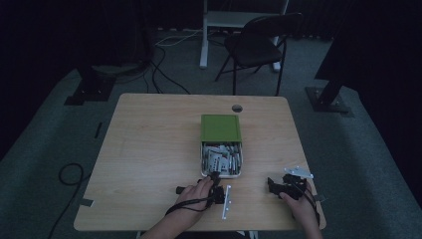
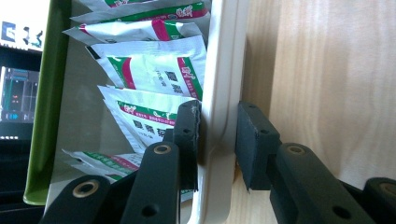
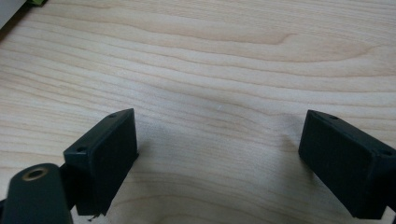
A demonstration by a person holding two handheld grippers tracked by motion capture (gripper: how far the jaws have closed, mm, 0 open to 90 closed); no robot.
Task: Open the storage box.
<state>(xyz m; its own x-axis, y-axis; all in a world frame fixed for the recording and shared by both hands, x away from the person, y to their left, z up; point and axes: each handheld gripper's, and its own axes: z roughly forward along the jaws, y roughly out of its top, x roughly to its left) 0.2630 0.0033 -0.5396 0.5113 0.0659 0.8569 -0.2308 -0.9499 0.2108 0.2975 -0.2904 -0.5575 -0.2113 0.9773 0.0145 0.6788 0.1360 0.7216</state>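
Note:
A cream box (image 1: 240, 160) with its green lid (image 1: 220, 128) swung open behind it stands at the table's middle, holding several white sachets (image 2: 154, 70) printed in green and red. My left gripper (image 1: 215, 175) is at the box's near edge. In the left gripper view the left gripper (image 2: 217, 135) straddles the box's cream side wall (image 2: 224, 70): one jaw is inside against the sachets, the other outside, and both pads press on the wall. My right gripper (image 1: 272, 185) rests on the table to the right of the box. The right gripper (image 3: 219, 154) is open over bare wood.
The wooden table (image 1: 149, 149) has a cable hole (image 1: 237, 108) behind the box. A black folding chair (image 1: 259, 45) and a white desk leg (image 1: 204, 35) stand beyond the far edge. Cables lie on the floor at the left (image 1: 69, 174).

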